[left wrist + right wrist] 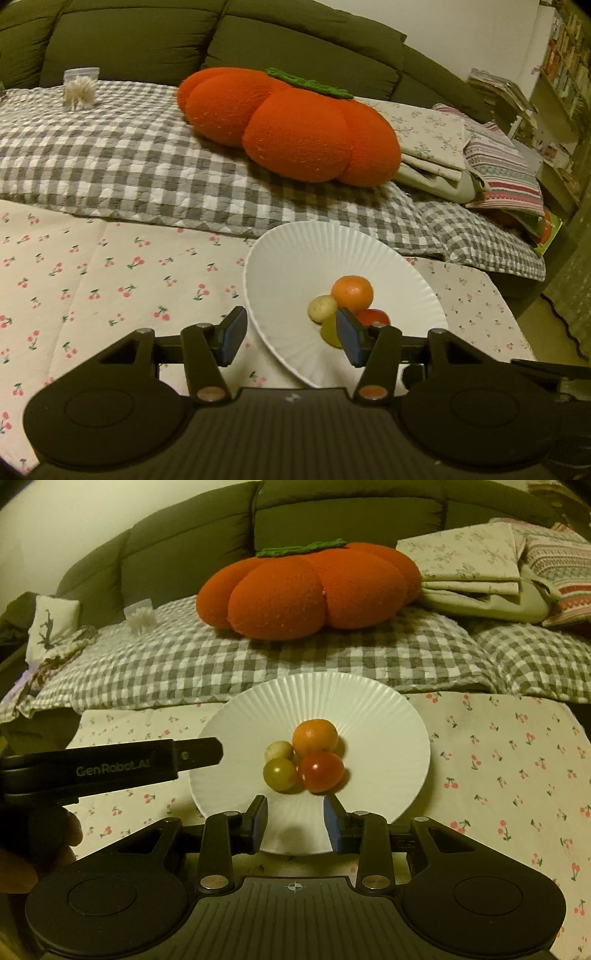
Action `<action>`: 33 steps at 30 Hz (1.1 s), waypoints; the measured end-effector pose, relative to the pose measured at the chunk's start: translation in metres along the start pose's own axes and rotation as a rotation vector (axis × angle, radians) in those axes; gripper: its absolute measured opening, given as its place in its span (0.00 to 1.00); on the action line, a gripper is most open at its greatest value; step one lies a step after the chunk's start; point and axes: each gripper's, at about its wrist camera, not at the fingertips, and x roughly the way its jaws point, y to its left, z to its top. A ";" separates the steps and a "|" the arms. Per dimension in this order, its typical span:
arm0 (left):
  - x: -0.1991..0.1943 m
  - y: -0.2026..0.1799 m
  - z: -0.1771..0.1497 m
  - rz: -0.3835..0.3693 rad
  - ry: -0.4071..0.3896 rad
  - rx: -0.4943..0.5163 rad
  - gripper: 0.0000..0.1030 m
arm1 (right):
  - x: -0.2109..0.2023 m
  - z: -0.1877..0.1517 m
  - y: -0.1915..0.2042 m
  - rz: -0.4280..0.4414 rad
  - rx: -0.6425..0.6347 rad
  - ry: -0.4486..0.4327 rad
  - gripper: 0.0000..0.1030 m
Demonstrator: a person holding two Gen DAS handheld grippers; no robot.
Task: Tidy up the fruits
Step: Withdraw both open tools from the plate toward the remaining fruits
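Note:
A white ribbed plate (369,709) (295,251) lies on the cherry-print cloth. On it sit an orange (315,736) (351,292), a red tomato (320,771) (373,316), a green fruit (279,773) (330,332) and a small pale yellow fruit (277,750) (322,307), all touching. My right gripper (295,821) is open and empty over the plate's near rim, just short of the fruits. My left gripper (291,338) is open and empty at the plate's left edge; its right finger partly hides the green and red fruits. Its body (110,766) shows in the right wrist view.
A large orange pumpkin cushion (306,590) (288,125) lies on a grey checked blanket (110,166) behind the plate. Folded linens (480,572) are stacked at the right. A dark green sofa back (129,40) rises behind. A small clear bag (79,88) sits far left.

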 end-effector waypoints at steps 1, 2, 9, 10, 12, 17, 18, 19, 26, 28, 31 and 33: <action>-0.002 0.001 -0.001 0.008 0.006 -0.003 0.51 | -0.002 0.000 0.000 0.000 0.006 0.001 0.32; -0.003 0.001 -0.002 0.013 0.011 -0.006 0.51 | -0.004 -0.001 -0.001 0.000 0.011 0.005 0.32; -0.021 0.000 -0.013 0.068 0.045 0.008 0.51 | -0.015 -0.009 0.002 -0.003 0.064 0.048 0.40; -0.024 0.000 -0.015 0.073 0.051 0.002 0.53 | -0.018 -0.010 0.004 0.001 0.061 0.048 0.44; -0.032 0.003 -0.017 0.078 0.056 -0.013 0.55 | -0.025 -0.012 0.007 0.004 0.053 0.041 0.46; -0.048 0.004 -0.022 0.107 0.063 -0.009 0.56 | -0.038 -0.018 0.012 0.016 0.061 0.038 0.50; -0.050 0.003 -0.022 0.106 0.066 -0.012 0.58 | -0.040 -0.019 0.014 0.018 0.061 0.038 0.50; -0.054 0.003 -0.023 0.104 0.068 -0.015 0.59 | -0.042 -0.020 0.015 0.022 0.059 0.037 0.50; -0.084 -0.001 -0.031 0.114 0.043 -0.011 0.65 | -0.055 -0.023 0.027 0.051 0.045 0.019 0.55; -0.092 -0.001 -0.034 0.128 0.039 -0.007 0.67 | -0.059 -0.024 0.028 0.061 0.051 0.021 0.56; -0.102 0.000 -0.039 0.147 0.036 0.003 0.68 | -0.065 -0.026 0.029 0.079 0.066 0.020 0.56; -0.107 0.001 -0.043 0.149 0.038 0.003 0.69 | -0.070 -0.027 0.032 0.087 0.069 0.012 0.57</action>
